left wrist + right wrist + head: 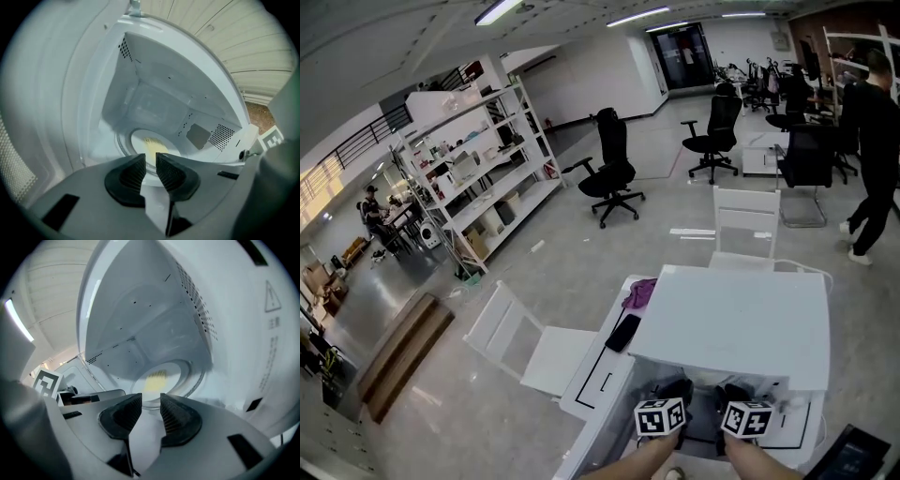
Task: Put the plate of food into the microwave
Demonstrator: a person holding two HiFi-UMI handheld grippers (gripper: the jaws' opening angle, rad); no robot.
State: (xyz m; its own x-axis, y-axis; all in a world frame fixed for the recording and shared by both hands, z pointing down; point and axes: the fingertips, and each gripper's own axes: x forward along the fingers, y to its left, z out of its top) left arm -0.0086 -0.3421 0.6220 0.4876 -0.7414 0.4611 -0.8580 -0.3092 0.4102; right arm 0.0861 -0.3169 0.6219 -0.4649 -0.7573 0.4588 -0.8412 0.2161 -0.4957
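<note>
— Where's the food? From above I only see the flat top of the boxy white microwave point(731, 319), lower middle of the frame.

— It's inside. The round white plate of pale yellow food point(152, 146) lies on the clear glass turntable point(123, 140) at the bottom of the cavity. The food is blurred, so I can't say what it is.

— And the tools?

— In the head view only their two black-and-white marker cubes point(661, 416) point(746, 418) show at the bottom edge, side by side. The jaws are tucked under the microwave's front, and the person's forearms are cut off by the frame.

— So you can't see their jaws?

— Their own views show them. The left gripper point(150, 169) has its ribbed black pads drawn near together, with a pale strip filling the narrow gap. That looks like the plate's near rim pinched between them. The rim itself is hidden behind the pads.

— The right one?

— The right gripper point(151, 409) is much the same, closed on the near edge of the plate, which sits centre frame in its view.

— Anything else on the white table point(600, 380)?

— A flat black phone point(623, 333) and a crumpled purple cloth point(639, 293), just left of the microwave.
</note>
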